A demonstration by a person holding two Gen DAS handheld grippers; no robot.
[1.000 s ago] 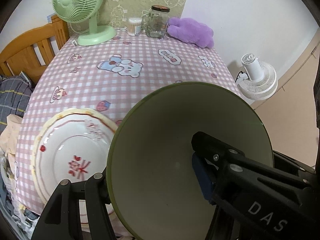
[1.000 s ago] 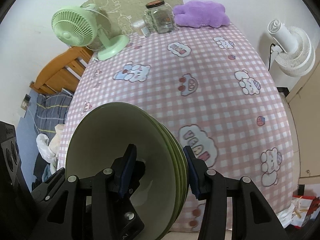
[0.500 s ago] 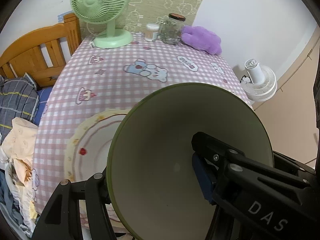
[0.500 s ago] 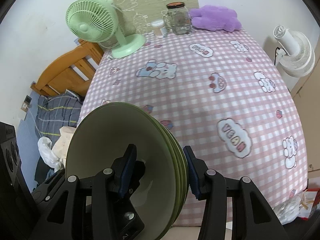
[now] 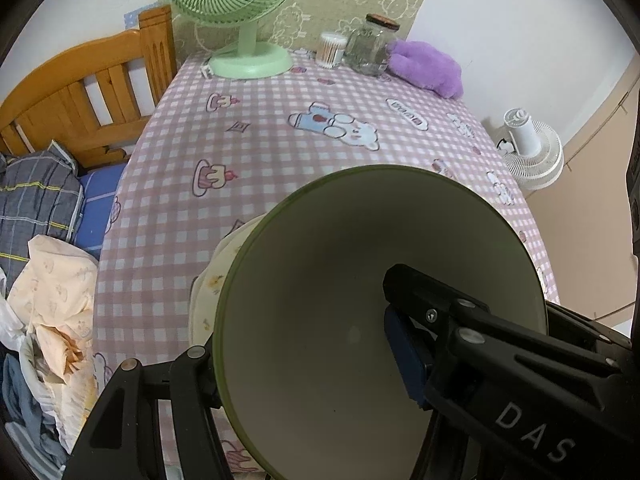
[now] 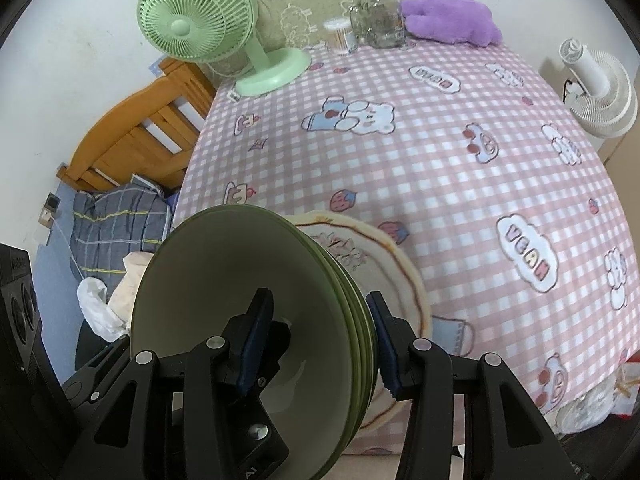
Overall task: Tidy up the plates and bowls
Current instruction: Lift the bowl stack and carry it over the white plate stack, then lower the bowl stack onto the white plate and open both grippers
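Both grippers have pulled back toward table's near edge; more cloth shows vs. 1 s ago. Left gripper [image 5: 304, 354] is clamped on green bowl [image 5: 360, 280] rim. Right gripper [image 6: 316, 344] pinches bowl stack [image 6: 256, 312] wall. Cream plate [image 6: 384, 264] sits at near edge, under both.

Risk: tilted stack slipping, or bowl knocking plate off edge.

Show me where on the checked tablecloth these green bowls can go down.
Bare: the wide middle of the pink checked tablecloth, between the cream patterned plate and the back row. Crowded: that row, the green desk fan, glass jar, purple plush.
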